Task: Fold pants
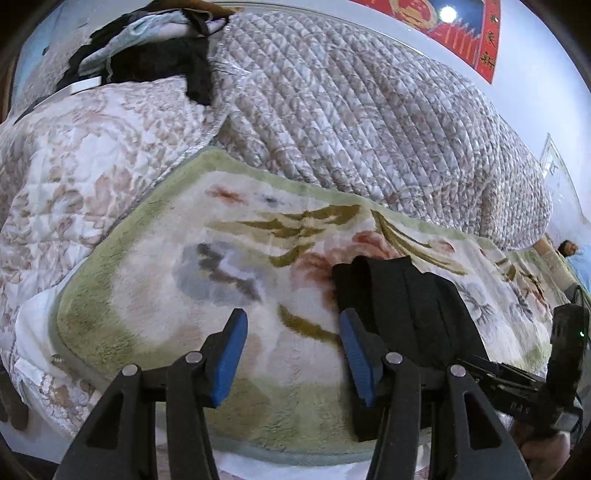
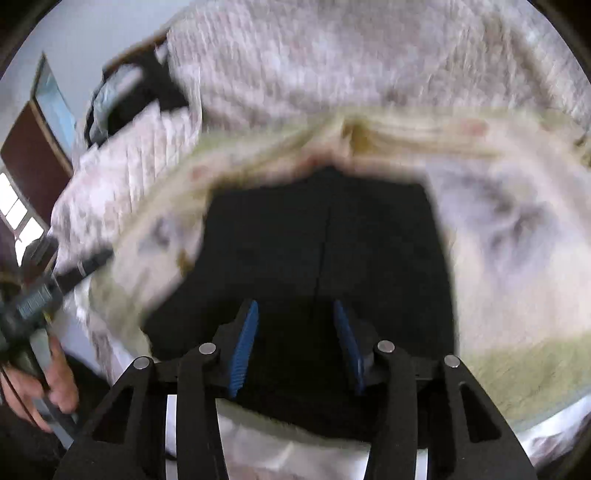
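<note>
The black pants (image 1: 406, 306) lie folded into a compact rectangle on a plush floral blanket (image 1: 184, 266). In the left wrist view my left gripper (image 1: 291, 325) is open and empty, just left of the pants, its right finger close to their left edge. In the right wrist view, which is blurred, the pants (image 2: 321, 240) fill the middle and my right gripper (image 2: 295, 314) is open just above their near edge, holding nothing. The right gripper's body (image 1: 569, 343) shows at the right edge of the left wrist view.
A quilted grey-pink bedspread (image 1: 369, 122) is bunched behind the blanket. A heap of dark and pale clothes (image 1: 155, 48) lies at the back left. A red wall hanging (image 1: 461, 29) is above. The other hand-held gripper (image 2: 33, 295) and a hand show at the left.
</note>
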Action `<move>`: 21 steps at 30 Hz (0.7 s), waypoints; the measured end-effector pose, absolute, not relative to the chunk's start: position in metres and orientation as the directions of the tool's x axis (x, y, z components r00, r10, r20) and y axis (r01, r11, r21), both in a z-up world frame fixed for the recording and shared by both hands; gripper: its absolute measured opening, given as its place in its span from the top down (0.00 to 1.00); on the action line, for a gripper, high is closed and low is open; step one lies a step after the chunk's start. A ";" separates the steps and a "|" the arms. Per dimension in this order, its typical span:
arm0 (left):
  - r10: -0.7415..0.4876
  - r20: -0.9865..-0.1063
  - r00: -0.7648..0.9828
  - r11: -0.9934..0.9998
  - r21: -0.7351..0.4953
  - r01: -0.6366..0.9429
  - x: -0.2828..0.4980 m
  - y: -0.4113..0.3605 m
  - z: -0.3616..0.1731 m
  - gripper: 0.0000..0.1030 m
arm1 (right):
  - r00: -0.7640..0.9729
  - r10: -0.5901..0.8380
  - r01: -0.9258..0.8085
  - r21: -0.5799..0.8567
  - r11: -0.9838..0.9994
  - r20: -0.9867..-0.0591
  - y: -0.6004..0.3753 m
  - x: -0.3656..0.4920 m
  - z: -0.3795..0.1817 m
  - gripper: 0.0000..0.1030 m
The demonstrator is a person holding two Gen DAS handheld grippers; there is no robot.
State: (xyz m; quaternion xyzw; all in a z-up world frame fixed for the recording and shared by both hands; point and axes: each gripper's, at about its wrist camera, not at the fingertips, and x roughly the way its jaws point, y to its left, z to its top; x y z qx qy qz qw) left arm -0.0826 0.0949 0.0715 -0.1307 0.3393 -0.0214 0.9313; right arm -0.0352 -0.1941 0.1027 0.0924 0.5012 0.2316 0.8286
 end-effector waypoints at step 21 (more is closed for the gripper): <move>-0.219 -0.756 0.617 0.975 -0.146 0.168 0.045 -0.005 0.037 0.46 | 0.390 0.359 -0.248 0.278 0.928 -0.848 -0.234 0.093 0.069 0.88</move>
